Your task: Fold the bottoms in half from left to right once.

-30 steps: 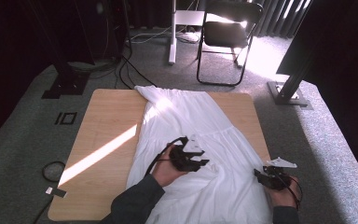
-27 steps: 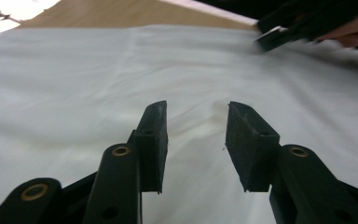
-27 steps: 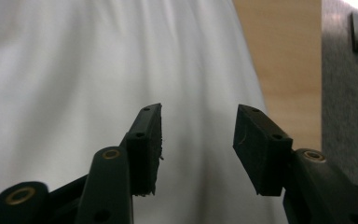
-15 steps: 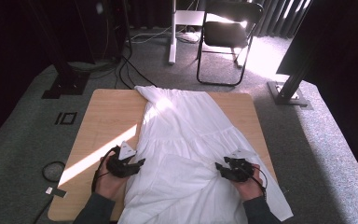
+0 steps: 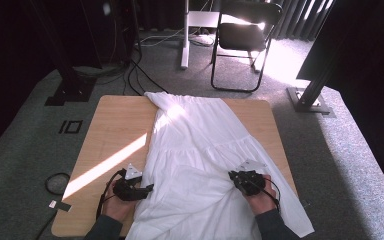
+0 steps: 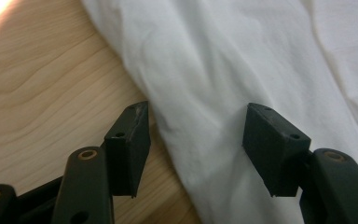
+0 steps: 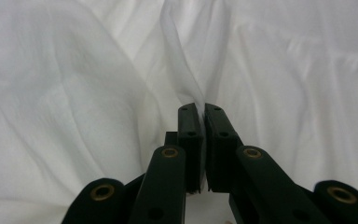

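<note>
White cloth, a long garment (image 5: 205, 165), lies lengthwise down the wooden worktop (image 5: 115, 130) in the high view, from upper centre to the lower edge of the frame. The left tongs (image 5: 147, 189) sit at its lower-left hem, level and pointing right at the edge; the right tongs (image 5: 236, 176) rest on the fabric at lower right, pointing up and left.

In the left gripper view the left tongs (image 6: 193, 140) have just been widening and stand half open, the garment's edge (image 6: 223, 70) between them, pads not pressing.

In the right gripper view the right tongs (image 7: 202, 114) have just closed, pinching a raised fold of the garment (image 7: 186, 70).
</note>
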Tool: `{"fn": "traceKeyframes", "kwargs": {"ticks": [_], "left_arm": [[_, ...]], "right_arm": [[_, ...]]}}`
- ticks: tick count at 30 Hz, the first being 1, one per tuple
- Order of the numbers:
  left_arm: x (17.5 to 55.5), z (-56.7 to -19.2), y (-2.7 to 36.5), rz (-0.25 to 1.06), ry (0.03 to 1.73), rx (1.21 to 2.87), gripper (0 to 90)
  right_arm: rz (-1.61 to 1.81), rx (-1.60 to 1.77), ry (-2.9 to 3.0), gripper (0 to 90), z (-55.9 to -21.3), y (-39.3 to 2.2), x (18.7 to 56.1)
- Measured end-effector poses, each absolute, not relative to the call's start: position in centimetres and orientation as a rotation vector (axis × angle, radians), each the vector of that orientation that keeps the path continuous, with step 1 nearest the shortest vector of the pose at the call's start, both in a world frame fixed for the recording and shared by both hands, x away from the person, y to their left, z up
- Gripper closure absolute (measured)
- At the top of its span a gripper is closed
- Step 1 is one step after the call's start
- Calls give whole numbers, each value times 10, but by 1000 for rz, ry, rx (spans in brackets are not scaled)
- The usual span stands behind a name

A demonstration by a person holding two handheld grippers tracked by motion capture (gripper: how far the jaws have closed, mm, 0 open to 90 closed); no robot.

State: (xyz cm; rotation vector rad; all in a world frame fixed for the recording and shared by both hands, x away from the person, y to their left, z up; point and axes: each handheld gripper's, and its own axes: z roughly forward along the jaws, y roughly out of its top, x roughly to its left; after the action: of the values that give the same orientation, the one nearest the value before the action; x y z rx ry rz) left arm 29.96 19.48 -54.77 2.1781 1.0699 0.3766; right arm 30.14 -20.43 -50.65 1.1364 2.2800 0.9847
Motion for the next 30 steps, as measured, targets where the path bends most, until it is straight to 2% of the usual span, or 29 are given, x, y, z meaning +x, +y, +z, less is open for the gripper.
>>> {"fn": "traceKeyframes", "kwargs": {"ticks": [1,2,3,5,9,11,13,15,17,18,19,23,25,27,30], "left_arm": [[300,-546,194,351,1051,2184,684],[300,-546,194,351,1051,2184,785],[298,-538,193,418,1054,2184,874],[293,-518,198,482,1041,2107,894],[266,-456,198,683,1014,1922,899],[258,-436,187,699,969,1904,874],[258,-432,180,702,961,1915,663],[265,-444,155,678,920,1977,573],[268,-452,147,662,922,2002,532],[276,-470,132,588,911,2046,521],[276,-470,132,588,911,2046,512],[289,-505,101,456,866,2142,493],[293,-518,89,463,832,2214,492],[299,-532,79,478,847,2280,512],[304,-545,77,482,861,2298,600]], "right_arm": [[1000,1127,2260,862,-501,-205,300],[1014,1123,2241,863,-495,-206,299],[1027,1114,2224,864,-489,-207,298],[1042,1092,2194,867,-476,-210,296],[1075,1051,2103,871,-445,-223,289],[1090,1056,1992,872,-425,-235,281],[1088,1076,1934,872,-417,-244,278],[960,1157,1832,871,-413,-274,283],[893,1254,1842,869,-430,-297,299],[879,1307,1871,867,-442,-308,307],[858,1347,1903,863,-456,-316,315],[779,1481,1987,838,-513,-336,337],[759,1534,2002,809,-532,-342,341],[742,1569,2017,793,-544,-346,342],[747,1564,2024,794,-550,-345,338]]}}
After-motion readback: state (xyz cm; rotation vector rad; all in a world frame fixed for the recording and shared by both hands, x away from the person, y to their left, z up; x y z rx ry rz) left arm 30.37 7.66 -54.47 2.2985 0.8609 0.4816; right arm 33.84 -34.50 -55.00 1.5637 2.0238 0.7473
